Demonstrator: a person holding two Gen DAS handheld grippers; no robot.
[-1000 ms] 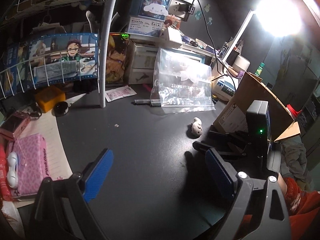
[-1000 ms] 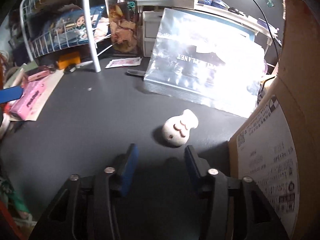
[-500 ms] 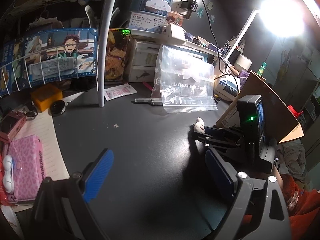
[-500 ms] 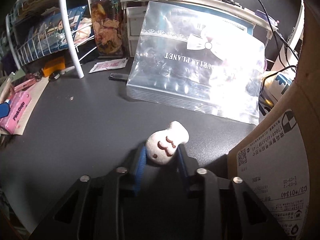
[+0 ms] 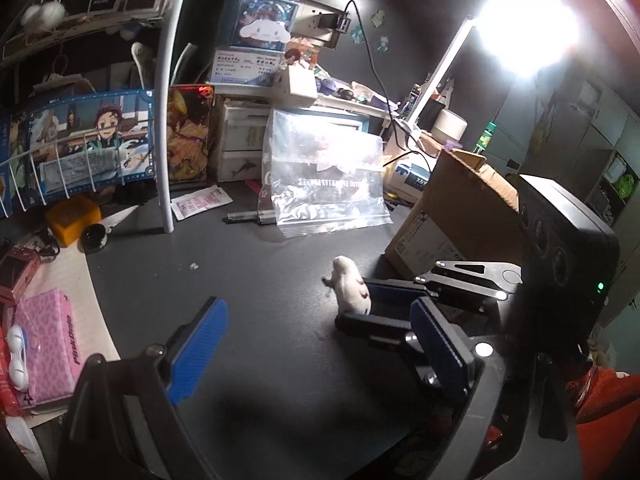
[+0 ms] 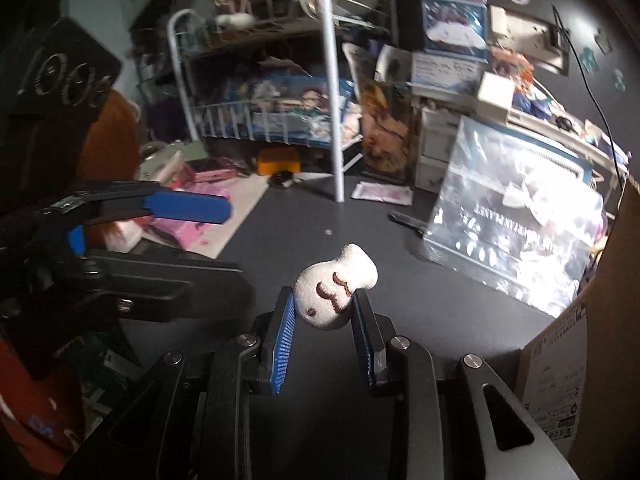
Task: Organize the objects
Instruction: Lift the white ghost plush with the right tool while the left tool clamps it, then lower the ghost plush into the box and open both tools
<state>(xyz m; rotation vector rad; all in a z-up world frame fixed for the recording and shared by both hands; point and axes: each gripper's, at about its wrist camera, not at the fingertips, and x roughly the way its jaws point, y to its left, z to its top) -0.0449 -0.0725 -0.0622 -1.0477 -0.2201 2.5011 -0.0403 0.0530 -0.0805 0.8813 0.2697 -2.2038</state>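
Right gripper [image 6: 323, 316] clamps plush toy [image 6: 334, 297] — lifted.

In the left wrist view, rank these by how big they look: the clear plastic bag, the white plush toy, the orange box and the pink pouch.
1. clear plastic bag
2. pink pouch, though it sits nearer the camera
3. orange box
4. white plush toy, partly hidden by the right gripper; close to the orange box in apparent size.
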